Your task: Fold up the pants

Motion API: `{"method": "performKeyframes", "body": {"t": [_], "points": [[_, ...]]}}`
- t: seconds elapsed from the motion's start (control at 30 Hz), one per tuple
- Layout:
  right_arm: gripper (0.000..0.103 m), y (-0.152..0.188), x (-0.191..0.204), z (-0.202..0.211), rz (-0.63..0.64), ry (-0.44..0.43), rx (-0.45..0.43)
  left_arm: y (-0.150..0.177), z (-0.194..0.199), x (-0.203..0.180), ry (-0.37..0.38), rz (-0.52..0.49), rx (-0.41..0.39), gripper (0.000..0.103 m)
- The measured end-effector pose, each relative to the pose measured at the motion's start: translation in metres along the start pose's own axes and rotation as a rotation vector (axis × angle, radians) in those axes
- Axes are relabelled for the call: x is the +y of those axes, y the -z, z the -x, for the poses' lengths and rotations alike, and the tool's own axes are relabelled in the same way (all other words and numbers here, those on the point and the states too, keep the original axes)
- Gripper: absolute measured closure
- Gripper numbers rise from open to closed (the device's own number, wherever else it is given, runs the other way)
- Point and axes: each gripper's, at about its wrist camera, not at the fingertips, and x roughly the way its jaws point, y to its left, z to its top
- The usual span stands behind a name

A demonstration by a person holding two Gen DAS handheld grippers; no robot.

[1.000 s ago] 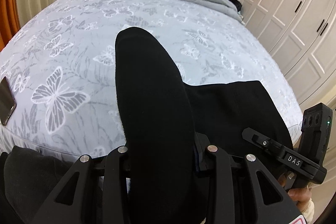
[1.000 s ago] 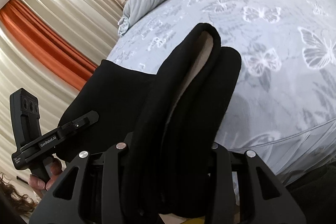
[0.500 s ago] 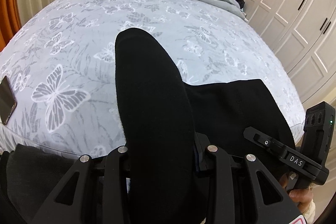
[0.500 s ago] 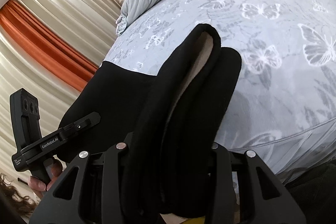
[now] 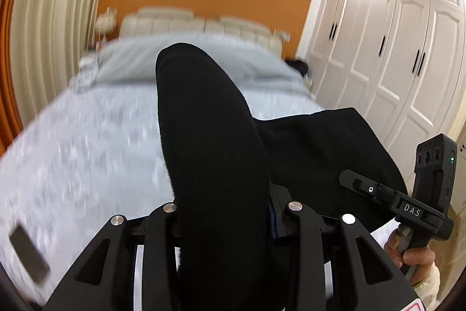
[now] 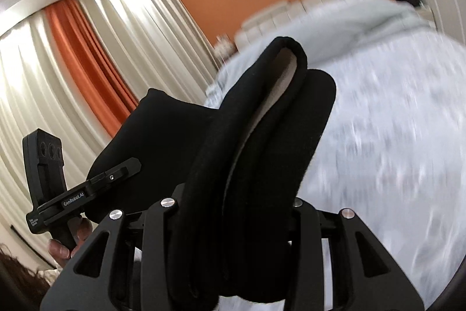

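The black pants [image 5: 209,153] are held up in the air above the bed, stretched between my two grippers. My left gripper [image 5: 224,212] is shut on one bunched edge of the pants, which hides its fingertips. My right gripper [image 6: 241,203] is shut on the other edge, where the black fabric [image 6: 262,136] folds over and shows a pale lining. The cloth spans towards the right gripper in the left wrist view [image 5: 419,194], and towards the left gripper in the right wrist view [image 6: 46,182].
The bed [image 5: 87,153] with a grey butterfly sheet lies below, blurred by motion. A dark phone [image 5: 29,255] lies near its left edge. A grey duvet [image 5: 131,60] is piled by the headboard. White wardrobes [image 5: 393,54] stand on the right, curtains [image 6: 87,54] on the left.
Both grippers have swung upward with the pants, so the views now show the orange wall and headboard. The bed looks lower and blurred. Both grips are unchanged.
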Motion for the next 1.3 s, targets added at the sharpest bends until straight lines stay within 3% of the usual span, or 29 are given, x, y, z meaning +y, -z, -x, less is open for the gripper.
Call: {"method": "performKeyframes", "body": {"t": [0.17, 0.3, 0.6, 0.97, 1.3], "points": [[0.068, -0.059, 0.000, -0.031, 0.065, -0.018, -0.085, -0.063, -0.030, 0.011, 0.001, -0.022, -0.128, 0.071], [0.068, -0.093, -0.012, -0.059, 0.074, -0.038, -0.133, -0.101, -0.062, 0.028, 0.008, 0.005, -0.173, 0.071], [0.068, -0.128, -0.058, -0.129, 0.047, 0.013, -0.123, -0.138, -0.151, 0.048, -0.032, -0.022, -0.196, 0.070], [0.068, -0.116, -0.137, -0.217, -0.025, 0.059, -0.055, -0.124, -0.286, 0.098, -0.028, 0.062, -0.079, 0.069], [0.067, -0.049, -0.217, -0.289, -0.138, 0.101, 0.092, -0.059, -0.382, 0.136, -0.061, 0.115, 0.076, 0.069]]}}
